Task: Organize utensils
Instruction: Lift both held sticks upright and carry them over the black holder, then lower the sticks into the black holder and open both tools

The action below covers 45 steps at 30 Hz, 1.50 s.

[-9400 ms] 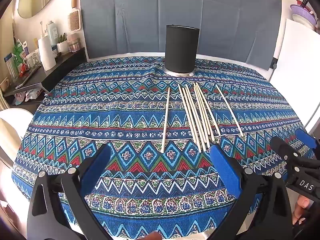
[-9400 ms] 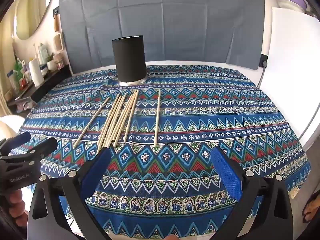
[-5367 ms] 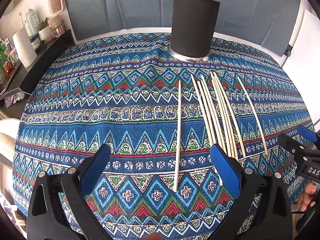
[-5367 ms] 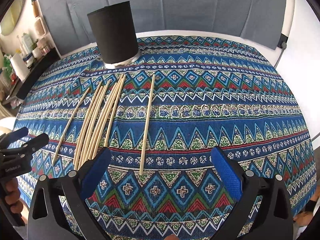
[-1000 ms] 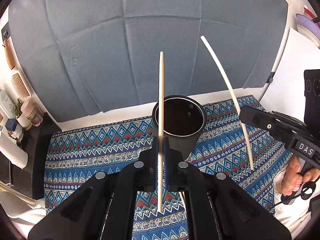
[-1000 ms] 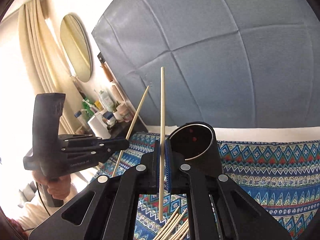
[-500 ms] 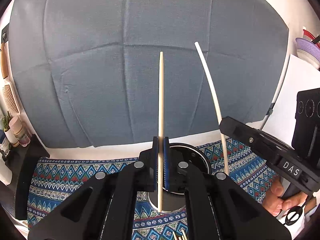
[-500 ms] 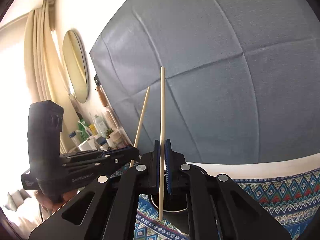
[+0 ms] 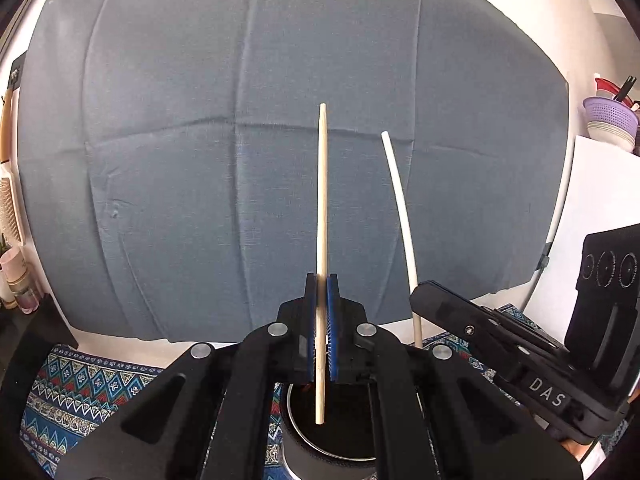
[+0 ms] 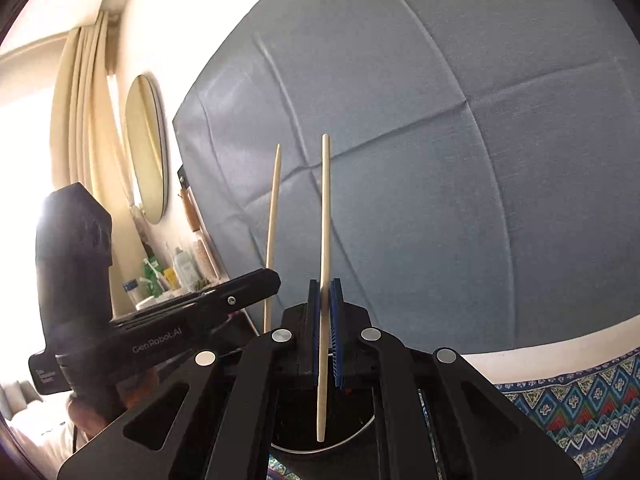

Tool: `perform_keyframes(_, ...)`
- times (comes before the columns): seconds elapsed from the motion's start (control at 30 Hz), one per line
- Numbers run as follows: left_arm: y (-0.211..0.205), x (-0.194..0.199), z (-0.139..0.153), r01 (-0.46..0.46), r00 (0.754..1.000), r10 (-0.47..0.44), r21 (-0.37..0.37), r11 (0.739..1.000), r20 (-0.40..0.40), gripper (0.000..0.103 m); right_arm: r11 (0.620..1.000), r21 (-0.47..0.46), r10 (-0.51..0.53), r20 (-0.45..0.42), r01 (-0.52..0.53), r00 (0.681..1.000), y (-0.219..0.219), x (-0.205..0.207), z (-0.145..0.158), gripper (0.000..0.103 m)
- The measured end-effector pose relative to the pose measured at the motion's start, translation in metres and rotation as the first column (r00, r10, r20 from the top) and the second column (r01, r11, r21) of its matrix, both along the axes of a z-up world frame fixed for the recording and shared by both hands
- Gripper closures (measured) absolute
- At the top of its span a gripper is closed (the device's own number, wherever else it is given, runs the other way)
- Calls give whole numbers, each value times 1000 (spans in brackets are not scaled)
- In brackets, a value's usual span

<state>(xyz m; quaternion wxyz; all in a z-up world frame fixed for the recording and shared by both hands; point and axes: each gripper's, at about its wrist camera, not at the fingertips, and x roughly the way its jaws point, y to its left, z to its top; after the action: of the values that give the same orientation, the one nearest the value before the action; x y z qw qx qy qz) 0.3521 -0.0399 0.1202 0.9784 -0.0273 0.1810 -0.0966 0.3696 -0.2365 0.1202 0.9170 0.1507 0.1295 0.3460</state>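
Left wrist view: the left tongs [image 9: 321, 344] are clamped on an upright chopstick [image 9: 322, 220], its lower tip just above the black holder [image 9: 332, 446]. The right tongs [image 10: 325, 336] pinch a second chopstick [image 10: 325, 216] likewise, long axis vertical, tip above the holder's mouth; both need only descend.

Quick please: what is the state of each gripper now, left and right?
Left gripper: jaws closed on a chopstick, upright above the black holder.
Right gripper: jaws closed on another chopstick, also upright.
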Motion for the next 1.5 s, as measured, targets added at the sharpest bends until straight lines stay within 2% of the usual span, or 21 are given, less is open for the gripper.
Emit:
perform_keyframes(0.23, -2, 8, -22, 25, 1000, -25, -21, 999, 3, 98, 1000, -12, -16, 27, 17, 999, 9, 4, -13, 98)
perform_keyframes(0.3, -4, 10, -28, 22, 1000, -22, 3, 1000, -5, 98, 998, -53, -21, 39, 24, 999, 13, 1, -17, 98)
perform_keyframes(0.4, -3, 10, -37, 35, 999, -35, -1, 999, -22, 98, 995, -95, -37, 67, 43, 997, 14, -5, -21, 98)
perform_keyframes(0.73, 3, -1, -51, 49, 998, -48, 31, 998, -36, 98, 988, -134, -65, 75, 75, 995, 6, -21, -25, 95)
perform_keyframes(0.8, 5, -7, -48, 52, 998, -51, 45, 998, -29, 96, 989, -129, -67, 73, 76, 995, 3, -23, -23, 95)
perform_keyframes(0.87, 7, -12, -43, 53, 998, -52, 54, 997, -23, 84, 988, -125, -81, 69, 90, 994, 0, -24, -20, 94)
perform_keyframes(0.97, 11, -21, -35, 52, 999, -52, 63, 997, -5, 81, 990, -106, -88, 54, 93, 995, -6, -26, -16, 94)
perform_keyframes(1.0, 12, -23, -33, 51, 999, -51, 67, 996, -3, 79, 990, -105, -92, 46, 96, 995, -9, -27, -15, 92)
perform_keyframes(1.07, 11, -27, -31, 56, 998, -55, 62, 997, -7, 69, 989, -104, -101, 35, 104, 994, -13, -29, -13, 78)
perform_keyframes(1.13, 12, -32, -27, 49, 999, -49, 62, 997, -2, 68, 988, -102, -110, 27, 112, 994, -17, -33, -11, 57)
perform_keyframes(1.2, 13, -36, -25, 45, 999, -45, 68, 997, -5, 64, 988, -102, -116, 27, 118, 993, -19, -37, -8, 53)
perform_keyframes(1.23, 14, -38, -24, 46, 999, -45, 68, 997, -10, 61, 987, -106, -116, 29, 119, 993, -19, -39, -6, 48)
perform_keyframes(1.3, 17, -42, -22, 44, 999, -43, 62, 997, -18, 54, 985, -116, -122, 38, 126, 992, -20, -45, -1, 39)
perform_keyframes(1.37, 21, -46, -20, 33, 999, -32, 57, 998, -27, 42, 983, -128, -126, 55, 132, 991, -20, -51, 4, 38)
perform_keyframes(1.5, 25, -55, -17, 4, 999, -1, 74, 997, -33, 30, 976, -165, -131, 69, 141, 989, -18, -63, 12, 22)
